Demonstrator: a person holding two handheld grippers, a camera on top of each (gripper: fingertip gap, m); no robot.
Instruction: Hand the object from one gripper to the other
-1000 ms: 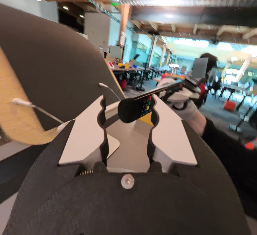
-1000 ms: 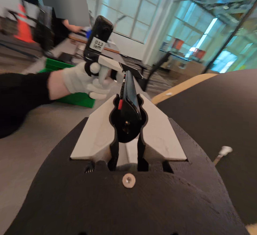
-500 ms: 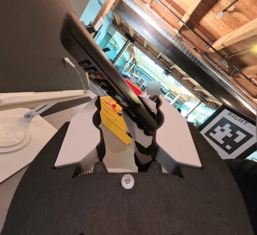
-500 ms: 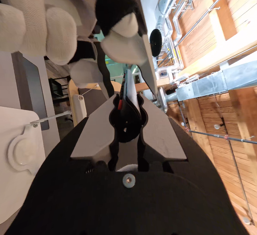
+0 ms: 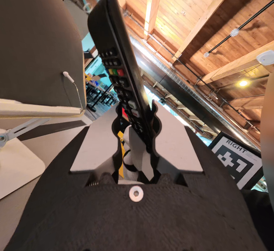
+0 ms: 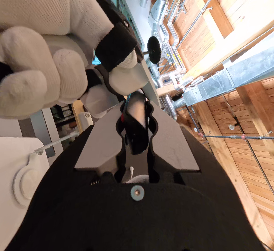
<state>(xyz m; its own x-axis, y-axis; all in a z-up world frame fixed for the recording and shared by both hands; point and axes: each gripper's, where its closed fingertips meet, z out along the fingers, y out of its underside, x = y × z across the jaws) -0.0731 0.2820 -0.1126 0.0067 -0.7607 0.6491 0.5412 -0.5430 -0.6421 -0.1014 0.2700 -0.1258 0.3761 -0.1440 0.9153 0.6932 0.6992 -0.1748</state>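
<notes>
A black remote control with coloured buttons stands upright between the fingers of my left gripper, which is shut on its lower part. My right gripper is shut on the same remote's end, facing the left one tip to tip. One of the right gripper's grey fingers shows between the left jaws. In the right wrist view a white-gloved hand holds the left gripper just above, and that gripper hides the rest of the remote.
A dark grey curved panel and a white stand with a flat base are at the left. The right gripper's black-and-white marker tag is at the right. Wooden beams and metal ducts are overhead.
The two grippers came together and tilted up toward the ceiling. My left jaws closed from wide open onto the remote. The right gripper still holds its end.
</notes>
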